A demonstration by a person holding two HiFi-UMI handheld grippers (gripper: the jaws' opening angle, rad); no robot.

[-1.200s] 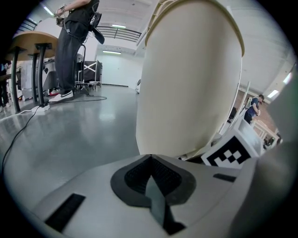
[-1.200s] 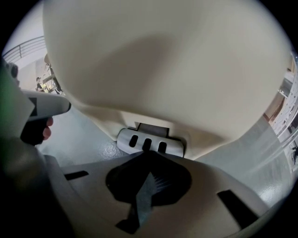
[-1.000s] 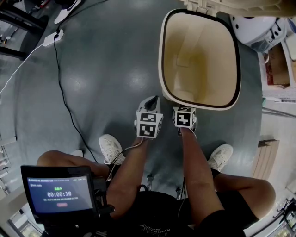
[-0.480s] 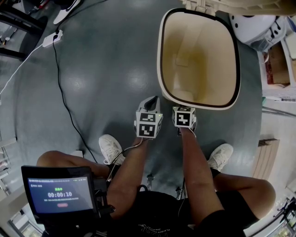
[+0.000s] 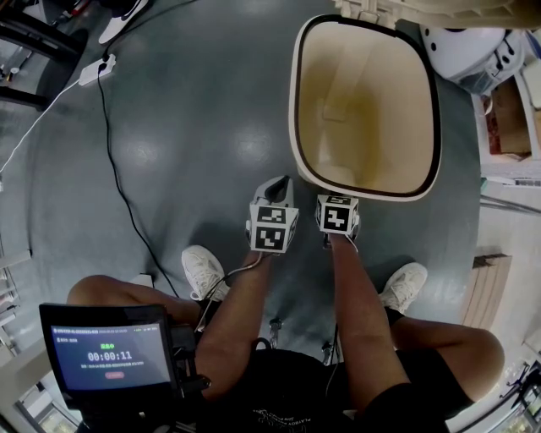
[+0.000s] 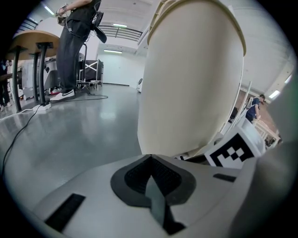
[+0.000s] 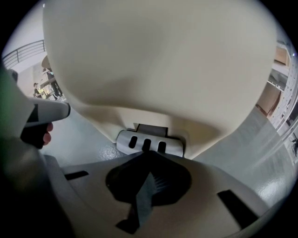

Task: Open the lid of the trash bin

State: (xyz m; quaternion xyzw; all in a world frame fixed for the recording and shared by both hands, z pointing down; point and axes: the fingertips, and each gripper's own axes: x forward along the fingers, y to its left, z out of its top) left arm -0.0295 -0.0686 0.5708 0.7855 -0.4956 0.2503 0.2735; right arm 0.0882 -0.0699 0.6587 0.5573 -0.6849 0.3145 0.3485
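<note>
The cream trash bin [image 5: 295, 127] stands open in the head view, its inside bare and its lid [image 5: 439, 10] swung up at the far edge. My left gripper [image 5: 281, 182] is shut with nothing in it and points at the bin's wall [image 6: 191, 79] near the floor. My right gripper [image 7: 149, 157] is also shut. Its tip lies against the grey slotted foot pedal [image 7: 149, 143] at the bin's base [image 7: 158, 60]. In the head view only its marker cube [image 5: 336, 214] shows, just in front of the bin's near rim.
A black cable [image 5: 114, 169] runs across the grey floor from a white power strip [image 5: 95, 69]. A white rounded object [image 5: 465, 46] and cardboard boxes [image 5: 507, 118] stand right of the bin. My shoes [image 5: 203, 271] are just behind the grippers. A person [image 6: 74, 42] stands far left.
</note>
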